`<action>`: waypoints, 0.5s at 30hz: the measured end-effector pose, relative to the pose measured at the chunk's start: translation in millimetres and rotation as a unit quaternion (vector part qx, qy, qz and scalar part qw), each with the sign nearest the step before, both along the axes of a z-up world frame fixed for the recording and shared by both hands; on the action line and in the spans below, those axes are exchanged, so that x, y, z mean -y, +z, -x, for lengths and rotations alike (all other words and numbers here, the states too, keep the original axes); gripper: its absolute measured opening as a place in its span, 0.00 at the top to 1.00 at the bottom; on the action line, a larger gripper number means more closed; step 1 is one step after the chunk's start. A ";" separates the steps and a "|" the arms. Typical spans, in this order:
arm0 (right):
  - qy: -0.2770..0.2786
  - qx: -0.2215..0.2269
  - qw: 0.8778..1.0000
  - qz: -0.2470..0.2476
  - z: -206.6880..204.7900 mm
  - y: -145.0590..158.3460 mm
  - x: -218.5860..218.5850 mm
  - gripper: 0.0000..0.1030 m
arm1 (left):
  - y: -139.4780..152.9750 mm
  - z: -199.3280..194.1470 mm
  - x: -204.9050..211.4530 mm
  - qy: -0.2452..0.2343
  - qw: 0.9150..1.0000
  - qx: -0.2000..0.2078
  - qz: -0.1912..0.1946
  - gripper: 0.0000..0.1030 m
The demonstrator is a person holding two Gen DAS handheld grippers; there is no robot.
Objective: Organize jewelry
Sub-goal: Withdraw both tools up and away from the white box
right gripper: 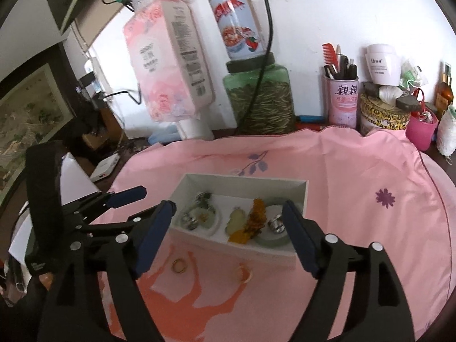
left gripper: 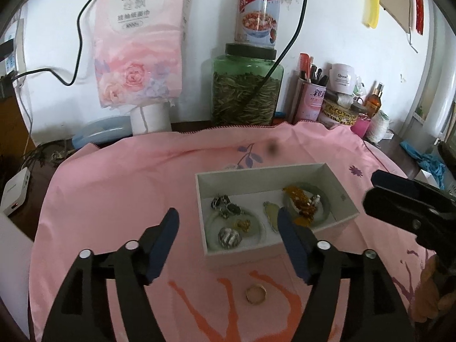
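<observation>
Left wrist view: left gripper (left gripper: 228, 225) and right gripper (right gripper: 229, 219) both gape empty over the shallow white cardboard box (left gripper: 344, 218) of jewelry, plain gold ring (left gripper: 256, 293) loose on pink cloth (left gripper: 114, 185), likely next.

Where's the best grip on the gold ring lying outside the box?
The gold ring lies flat on the pink cloth, hole up, in front of the white box. Probably come from above, fingers straddling the band across its outer diameter. The left gripper is open and nearest.
</observation>
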State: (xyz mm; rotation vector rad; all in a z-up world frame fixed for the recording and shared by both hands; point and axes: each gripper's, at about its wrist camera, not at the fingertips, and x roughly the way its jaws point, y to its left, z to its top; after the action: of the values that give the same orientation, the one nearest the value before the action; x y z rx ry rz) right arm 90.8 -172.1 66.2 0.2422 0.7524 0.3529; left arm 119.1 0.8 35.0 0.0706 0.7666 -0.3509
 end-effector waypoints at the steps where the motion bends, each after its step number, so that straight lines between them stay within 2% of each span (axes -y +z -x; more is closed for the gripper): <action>1: 0.002 0.000 1.000 0.001 6.0 0.5 -0.3 0.21 | 0.3 3.4 0.1 -0.001 1.000 -0.002 -0.003 0.28; 6: 0.017 -0.009 0.999 0.026 31.9 -12.2 -5.4 0.15 | -11.9 33.0 -1.5 -0.007 0.999 -0.013 -0.046 0.19; 11: 0.004 -0.032 0.999 0.034 42.8 -50.2 -2.1 0.14 | -44.1 50.9 -4.8 -0.003 0.998 -0.031 -0.048 0.14; 15: 0.004 -0.069 0.994 0.087 33.4 -72.1 -6.7 0.14 | -60.6 47.2 2.7 -0.018 0.996 -0.056 -0.072 0.14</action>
State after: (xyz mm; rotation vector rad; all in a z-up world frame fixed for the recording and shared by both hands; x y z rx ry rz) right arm 57.5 -165.4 -5.9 0.0991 0.9159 0.2773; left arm 71.9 -1.9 -25.6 0.2020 0.9018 -0.3345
